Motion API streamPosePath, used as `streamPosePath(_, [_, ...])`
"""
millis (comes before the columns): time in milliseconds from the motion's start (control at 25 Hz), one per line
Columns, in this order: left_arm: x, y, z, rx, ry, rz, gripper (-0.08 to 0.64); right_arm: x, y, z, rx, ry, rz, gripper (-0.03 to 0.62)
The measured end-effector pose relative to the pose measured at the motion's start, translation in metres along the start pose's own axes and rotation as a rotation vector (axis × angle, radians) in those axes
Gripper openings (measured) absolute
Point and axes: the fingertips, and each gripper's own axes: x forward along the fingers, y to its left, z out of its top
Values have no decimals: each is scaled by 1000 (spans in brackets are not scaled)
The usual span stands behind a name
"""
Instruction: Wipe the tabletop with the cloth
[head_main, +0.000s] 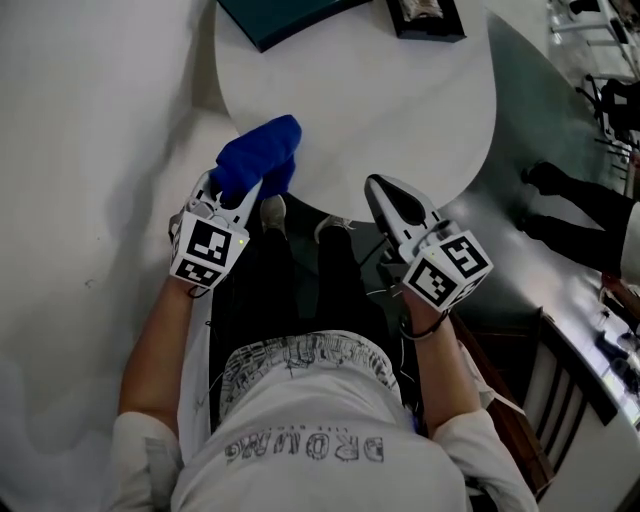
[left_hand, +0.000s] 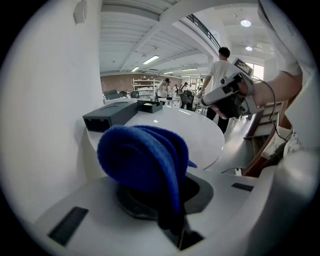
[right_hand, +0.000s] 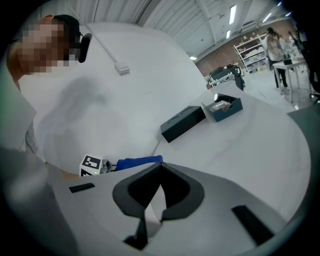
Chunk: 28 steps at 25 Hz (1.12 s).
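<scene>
Cloth (head_main: 258, 155), blue and folded into a thick bundle, sits clamped in the fingers of the left gripper (head_main: 235, 190), which are closed tight on its lower end. It hangs over the near left edge of the round white table (head_main: 400, 110); whether it touches the surface I cannot tell. The right gripper (head_main: 390, 200) is at the table's near right edge, its fingers brought together at the tips with nothing held. A dark flat box (head_main: 280, 20) and a small open box (head_main: 425, 18) lie at the far side
</scene>
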Motion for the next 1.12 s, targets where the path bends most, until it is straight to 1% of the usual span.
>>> streamPosePath(160, [10,-4,-16,-15,31,-10,72,-2,-3,-2,-1,2,-14,6])
streamPosePath(320, [12,-6,-14,-33,35,-17,72,-5,-7,0,-1,-1,-22,6])
streamPosePath(400, [15,-10,-11,-25,42,-27,72,-7,-11,1,4,-4,-23,6])
streamPosePath(520, [22,-21,-8,15,62,-48,72,-12,-17,1,16,-11,-28,6])
streamPosePath(720, [38,-42,5,115,100,-85,71,-26,-30,1,36,-39,-46,6])
streamPosePath(1120, [81,-111,37,218,113,-241,71,-76,-69,-5,106,-122,-127,6])
